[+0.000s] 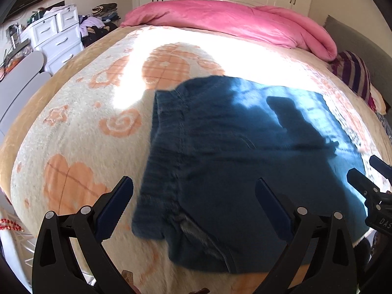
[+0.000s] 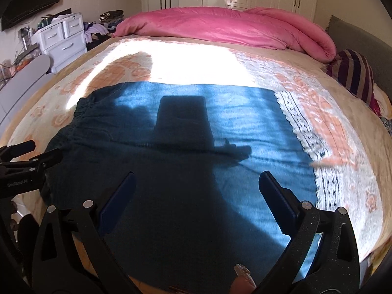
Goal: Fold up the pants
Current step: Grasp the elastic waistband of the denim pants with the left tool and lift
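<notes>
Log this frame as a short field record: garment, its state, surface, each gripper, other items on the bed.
garment: blue pants
state: lying flat, elastic waistband towards the left gripper, partly shadowed
surface: cream blanket with orange pattern
left gripper: open, holding nothing, over waistband end
right gripper: open, holding nothing, over the pants
other: pink duvet bunched at far edge; striped pillow at right

Both the left gripper [image 1: 193,205] and the right gripper [image 2: 196,201] have matte black angular arms with triangular cut-outs, round silver rivets at the joints, dark blue saw-toothed pads [image 2: 276,203], and faint pale lettering on the body.
</notes>
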